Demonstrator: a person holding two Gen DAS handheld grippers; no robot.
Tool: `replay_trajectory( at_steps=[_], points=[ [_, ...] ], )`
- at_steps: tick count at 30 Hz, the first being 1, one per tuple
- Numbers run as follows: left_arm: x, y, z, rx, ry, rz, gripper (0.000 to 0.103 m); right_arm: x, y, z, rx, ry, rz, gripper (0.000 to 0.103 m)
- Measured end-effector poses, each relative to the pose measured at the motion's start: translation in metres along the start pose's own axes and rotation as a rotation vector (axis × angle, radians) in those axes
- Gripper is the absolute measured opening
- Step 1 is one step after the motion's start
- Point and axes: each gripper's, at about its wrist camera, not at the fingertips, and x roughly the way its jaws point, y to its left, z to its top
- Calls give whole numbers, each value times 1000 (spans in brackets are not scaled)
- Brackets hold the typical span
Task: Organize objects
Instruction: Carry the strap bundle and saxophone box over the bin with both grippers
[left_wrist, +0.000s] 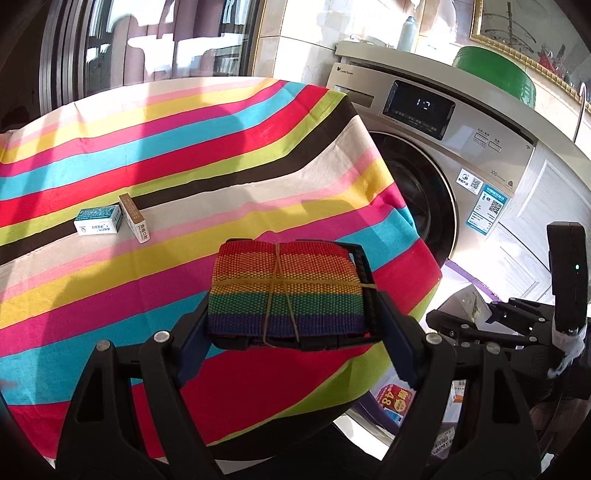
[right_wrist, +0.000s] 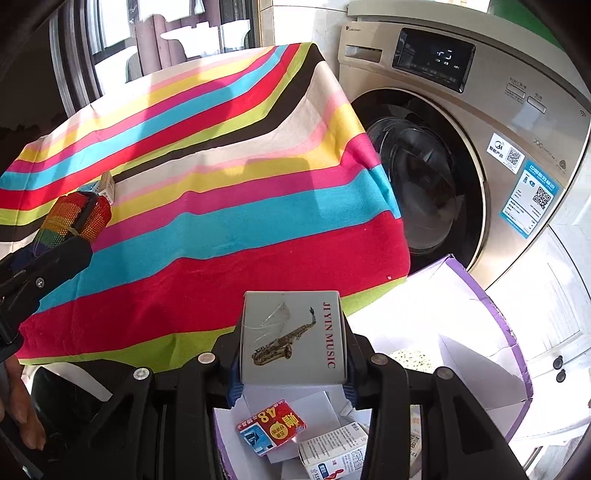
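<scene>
Webbing strap bundle (left_wrist: 286, 291) fills your left claw (left_wrist: 295, 325), soft and light; right claw (right_wrist: 291, 376) clamps the stiff, light music box (right_wrist: 293, 332) above the purple-edged carton (right_wrist: 491, 332), gripped by its sides.

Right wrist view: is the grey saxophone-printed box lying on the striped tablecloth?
No, the grey saxophone-printed box is clamped between the right tongs, off the tablecloth's edge.

Tabletop (left_wrist: 229, 155) was covered by a multicolour striped cloth (left_wrist: 110, 288). At left of frame, a white-teal box (left_wrist: 99, 220) and a brown-topped box (left_wrist: 133, 218) lay touching on it.
</scene>
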Motion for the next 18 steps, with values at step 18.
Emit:
replay_trajectory(
  at_steps=[18],
  points=[
    [7,-68,-27,179,76,-197,83,-12,-51,-26,69,6,-205,42]
  ],
)
